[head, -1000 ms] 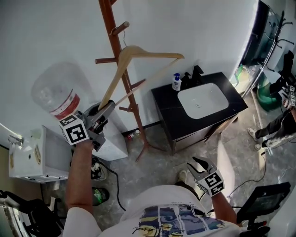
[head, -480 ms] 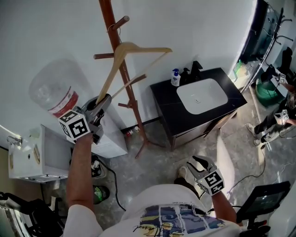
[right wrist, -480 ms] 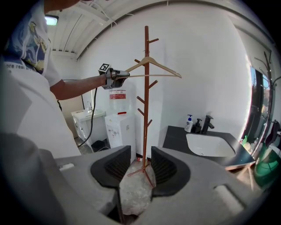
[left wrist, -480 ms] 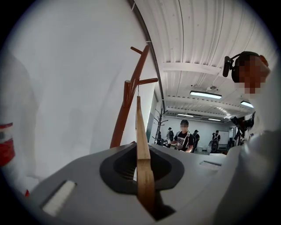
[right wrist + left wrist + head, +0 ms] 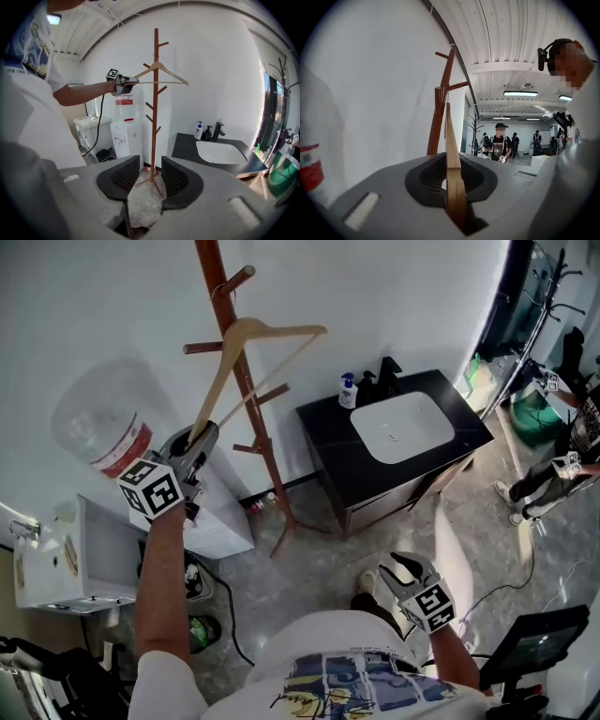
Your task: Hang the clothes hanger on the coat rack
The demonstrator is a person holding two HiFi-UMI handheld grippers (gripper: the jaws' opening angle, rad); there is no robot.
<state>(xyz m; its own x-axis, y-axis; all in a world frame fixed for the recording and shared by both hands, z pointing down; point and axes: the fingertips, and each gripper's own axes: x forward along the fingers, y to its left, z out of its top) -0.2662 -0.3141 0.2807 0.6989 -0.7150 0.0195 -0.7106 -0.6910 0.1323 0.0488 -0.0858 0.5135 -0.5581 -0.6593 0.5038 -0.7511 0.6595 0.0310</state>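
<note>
A pale wooden clothes hanger sits high against the brown wooden coat rack, its hook up by the top peg. My left gripper holds the end of one hanger arm. In the left gripper view the hanger runs edge-on between the jaws of the left gripper toward the coat rack. The jaws are opening with the wood still between them. My right gripper hangs low by the person's waist, open and empty. The right gripper view shows the hanger nearly level on the coat rack beyond the right gripper.
A white water dispenser with a big bottle stands left of the rack. A black vanity with a white sink and a soap bottle is to its right. Cables lie on the floor; other people stand at the far right.
My left gripper, with the hanger's end in it, has shifted a little along the wall and sunk slightly. The right gripper has stayed where it was.
</note>
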